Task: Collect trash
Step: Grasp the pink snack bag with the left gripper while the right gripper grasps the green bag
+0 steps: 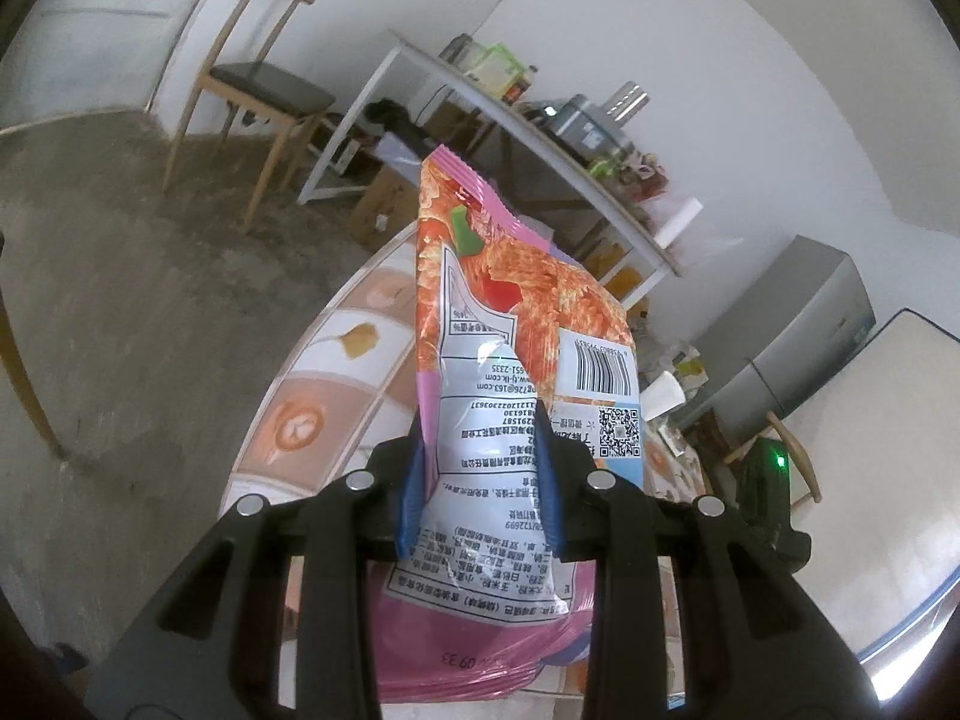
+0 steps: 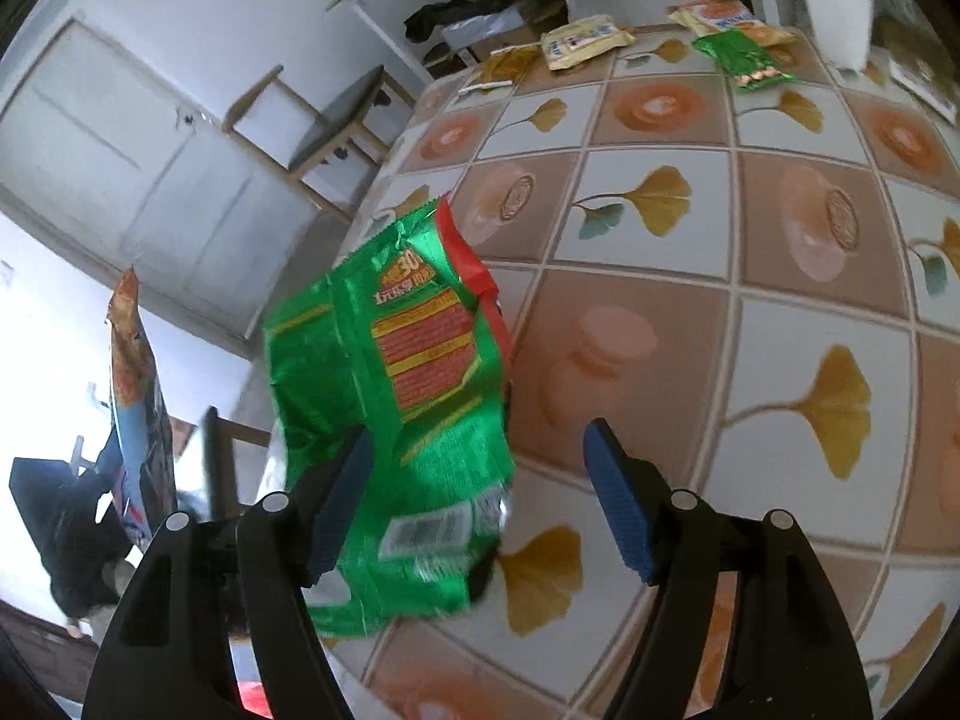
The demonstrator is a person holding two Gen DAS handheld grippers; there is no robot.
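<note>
- Pink-and-orange snack bag (image 1: 504, 324) is pinched in the left claw (image 1: 483, 480), jaws closed tight on its lower printed panel; bag stands up off the surface (image 1: 336, 360), top end free.
- Green foil wrapper (image 2: 396, 420) sits in the right claw (image 2: 480, 492), but those jaws are wide apart. Only the left finger (image 2: 342, 498) looks to touch it; the right finger is well clear. Wrapper is blurred, so can't tell if it's dropping or hanging.
- Wrapper hangs over the near left edge of the surface, partly past it.
- More trash at the far edge: yellow packets (image 2: 585, 39), a second green wrapper (image 2: 744, 60), a white cup (image 2: 834, 12) at the far right corner.
- Risks, my read:
  - green wrapper is unsecured, so it could fall to the floor instead of a bin
  - no bin visible in either view, so the drop target is unconfirmed
  - thin foil may slide if the left claw tilts.
</note>
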